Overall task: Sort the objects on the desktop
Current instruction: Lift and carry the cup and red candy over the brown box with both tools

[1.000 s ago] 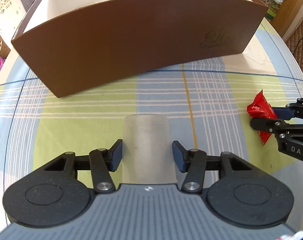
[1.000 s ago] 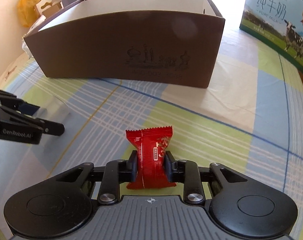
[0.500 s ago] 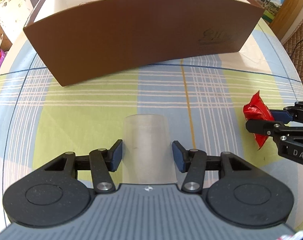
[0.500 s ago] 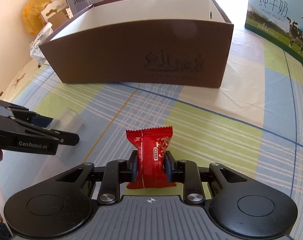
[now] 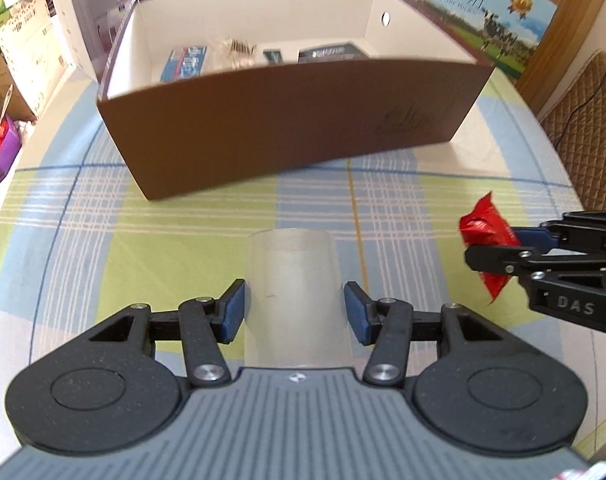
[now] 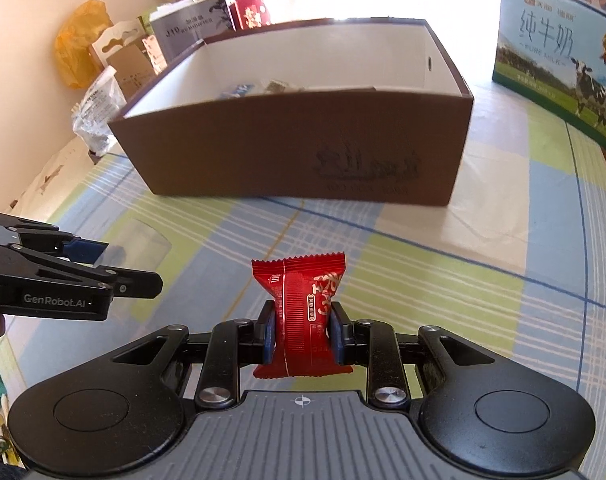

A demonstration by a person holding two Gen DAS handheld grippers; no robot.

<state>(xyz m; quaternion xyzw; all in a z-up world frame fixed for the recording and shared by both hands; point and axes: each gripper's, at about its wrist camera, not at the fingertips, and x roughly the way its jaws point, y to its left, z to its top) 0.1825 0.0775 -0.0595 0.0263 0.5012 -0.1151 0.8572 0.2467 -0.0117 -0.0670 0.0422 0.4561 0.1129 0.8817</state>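
Writing: "GenRobot.AI" on the left gripper (image 6: 83, 264), "DAS" on the right gripper (image 5: 499, 248), "PURE MILK" on the blue-green milk carton (image 6: 555, 72)
Left gripper: level, blue pads clasping a frosted translucent plastic cup (image 5: 297, 296)
Right gripper: level, clamped on a red foil snack packet (image 6: 301, 316)
Brown open cardboard box (image 5: 287, 120): ahead on the plaid tablecloth (image 5: 183, 216)

- The table (image 5: 175, 240) wears a checked cloth of blue, green and cream.
- A brown box (image 5: 287, 120) sits on it at twelve o'clock, open-topped.
- A milk carton (image 6: 559, 80) stands at two o'clock.
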